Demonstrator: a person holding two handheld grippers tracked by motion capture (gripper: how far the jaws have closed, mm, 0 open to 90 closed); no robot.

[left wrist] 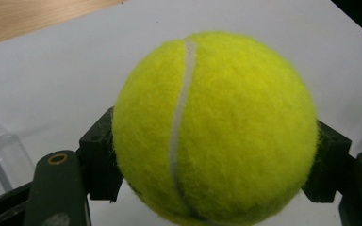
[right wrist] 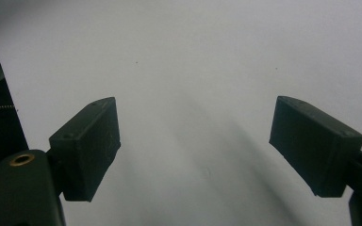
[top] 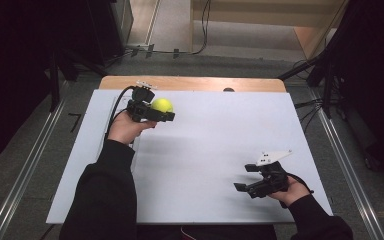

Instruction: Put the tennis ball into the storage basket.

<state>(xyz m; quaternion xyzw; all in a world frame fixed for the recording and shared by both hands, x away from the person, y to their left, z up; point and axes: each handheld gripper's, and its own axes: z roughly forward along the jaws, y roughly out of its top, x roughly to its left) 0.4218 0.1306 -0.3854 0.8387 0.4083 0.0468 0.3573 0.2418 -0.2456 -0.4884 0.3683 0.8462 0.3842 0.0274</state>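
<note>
High view: the left gripper (top: 161,111) is clamped on the yellow tennis ball (top: 162,105), held at about 10 o'clock over the white table (top: 215,150); the right gripper (top: 246,178), at 4 o'clock, has its jaws spread wide with nothing between them

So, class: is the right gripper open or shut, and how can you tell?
Open. In its own view the right gripper has its two black jaws standing wide apart, with nothing but the white board between them.
</note>
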